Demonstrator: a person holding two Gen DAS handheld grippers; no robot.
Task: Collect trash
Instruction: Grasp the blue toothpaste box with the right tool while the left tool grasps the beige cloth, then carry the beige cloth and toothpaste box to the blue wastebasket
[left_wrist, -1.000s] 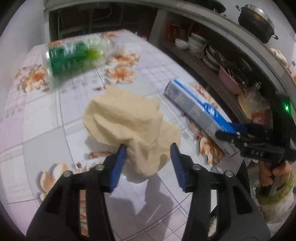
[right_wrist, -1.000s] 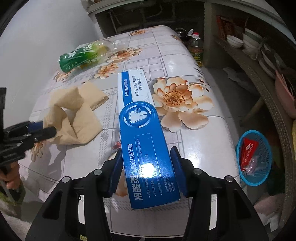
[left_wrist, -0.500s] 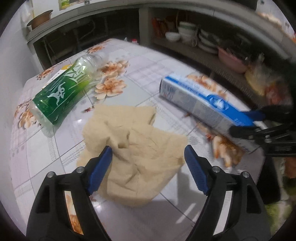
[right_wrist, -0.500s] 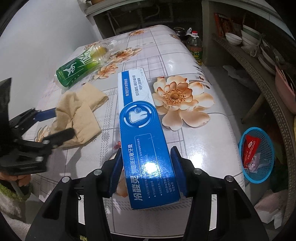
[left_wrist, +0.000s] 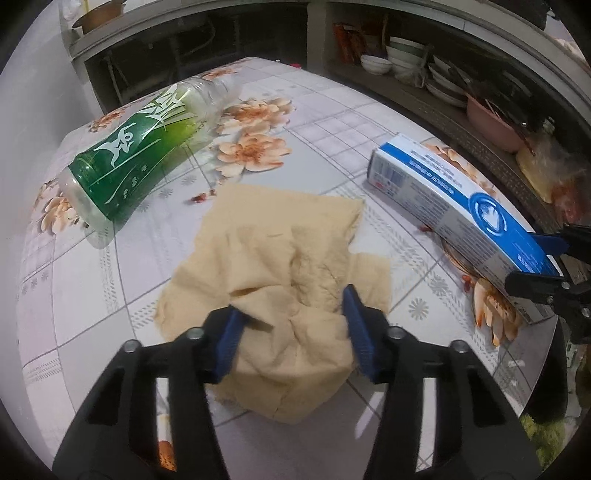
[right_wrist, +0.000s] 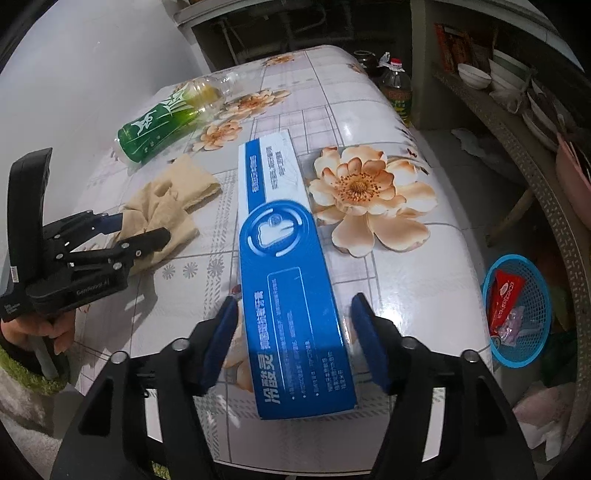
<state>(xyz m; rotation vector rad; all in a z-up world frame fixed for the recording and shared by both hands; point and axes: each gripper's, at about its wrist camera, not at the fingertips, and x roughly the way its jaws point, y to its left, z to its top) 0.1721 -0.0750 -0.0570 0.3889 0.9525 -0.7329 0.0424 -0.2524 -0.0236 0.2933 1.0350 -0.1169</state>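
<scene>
A crumpled beige paper napkin (left_wrist: 284, 266) lies on the flowered table (left_wrist: 325, 122). My left gripper (left_wrist: 291, 332) has its blue pads on either side of the napkin's near edge and is closing on it; it also shows in the right wrist view (right_wrist: 140, 229). A blue and white toothpaste box (right_wrist: 284, 266) lies lengthwise on the table, also seen in the left wrist view (left_wrist: 458, 218). My right gripper (right_wrist: 295, 339) straddles the box's near end, with a gap on the right side. A green plastic bottle (left_wrist: 144, 151) lies on its side at the far left.
A blue mesh basket (right_wrist: 517, 314) with a red packet and wrappers stands on the floor right of the table. An oil bottle (right_wrist: 397, 88) stands beyond the far edge. Shelves with bowls (left_wrist: 406, 62) run along the right. A white wall (right_wrist: 92, 74) borders the left.
My left gripper opened wide, moved lower over the napkin and has narrowed around its near edge. My right gripper's jaws have opened wider around the box, which stays put.
</scene>
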